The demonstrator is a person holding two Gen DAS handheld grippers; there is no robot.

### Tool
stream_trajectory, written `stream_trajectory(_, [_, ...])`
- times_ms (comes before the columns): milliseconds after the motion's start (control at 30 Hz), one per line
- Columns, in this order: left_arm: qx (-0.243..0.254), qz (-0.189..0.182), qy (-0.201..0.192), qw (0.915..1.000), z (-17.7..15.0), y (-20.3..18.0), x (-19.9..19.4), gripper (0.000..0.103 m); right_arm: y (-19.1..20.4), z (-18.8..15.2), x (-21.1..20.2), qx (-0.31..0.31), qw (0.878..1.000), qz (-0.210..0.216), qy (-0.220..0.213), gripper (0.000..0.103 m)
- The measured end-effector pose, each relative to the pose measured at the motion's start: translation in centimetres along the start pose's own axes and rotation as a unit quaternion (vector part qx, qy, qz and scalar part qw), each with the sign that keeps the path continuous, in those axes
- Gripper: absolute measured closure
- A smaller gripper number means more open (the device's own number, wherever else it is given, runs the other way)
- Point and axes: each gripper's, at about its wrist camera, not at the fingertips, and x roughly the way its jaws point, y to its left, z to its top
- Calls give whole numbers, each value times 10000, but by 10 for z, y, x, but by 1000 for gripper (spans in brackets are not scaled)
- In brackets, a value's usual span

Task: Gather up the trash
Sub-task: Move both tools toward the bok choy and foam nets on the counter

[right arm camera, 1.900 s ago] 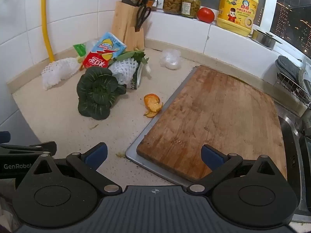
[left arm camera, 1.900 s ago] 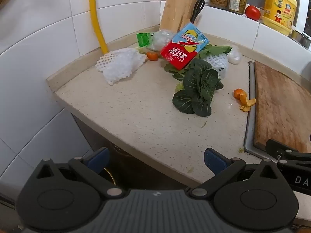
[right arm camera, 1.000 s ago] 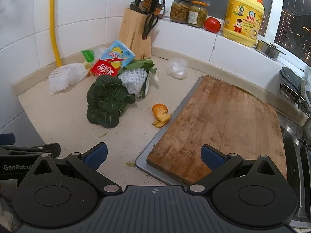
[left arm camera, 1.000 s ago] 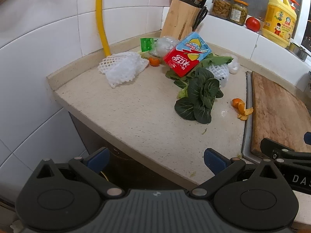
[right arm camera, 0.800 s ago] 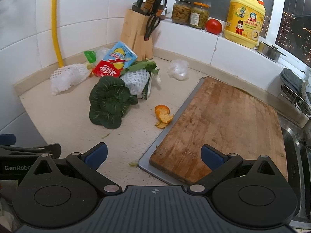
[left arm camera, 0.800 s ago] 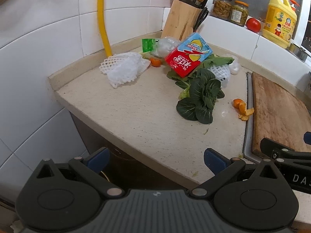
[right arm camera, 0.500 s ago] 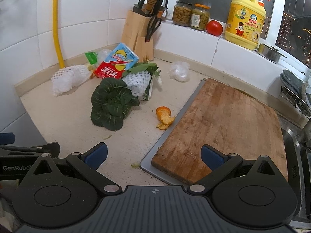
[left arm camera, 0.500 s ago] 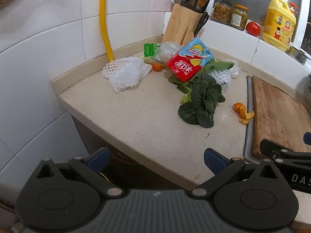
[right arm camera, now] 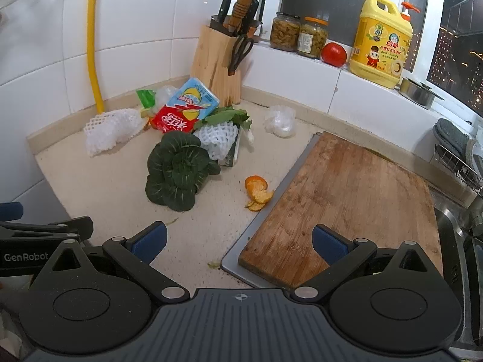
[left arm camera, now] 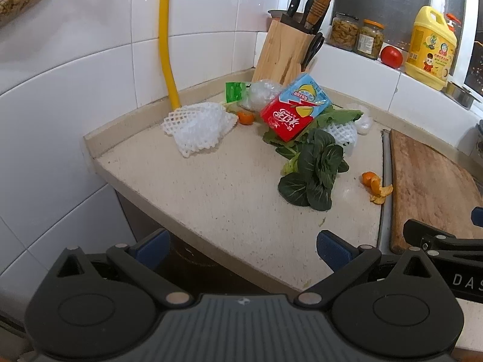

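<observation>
Trash heaped in countertop (left arm camera: 211, 199) corner: red-and-blue drink carton (left arm camera: 294, 107), foam fruit net (left arm camera: 197, 126), leafy greens (right arm camera: 176, 173), orange peel (right arm camera: 257, 191) beside cutting board (right arm camera: 356, 199). Left gripper (left arm camera: 241, 246) and right gripper (right arm camera: 238, 238) both spread wide, empty, held back at counter's near edge.

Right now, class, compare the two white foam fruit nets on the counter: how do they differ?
The left foam net lies flat and alone on bare counter by the yellow hose. The right foam net is bunched up in the trash pile, leaves across its top, against the dark leafy vegetable. Both are white mesh.
</observation>
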Motion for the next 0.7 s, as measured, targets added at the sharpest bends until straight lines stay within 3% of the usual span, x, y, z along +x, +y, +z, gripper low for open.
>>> stream_trajectory(700, [64,-214,-108,9997,2,-3,0,3,-12,5,5,35,10000,-64,24,0])
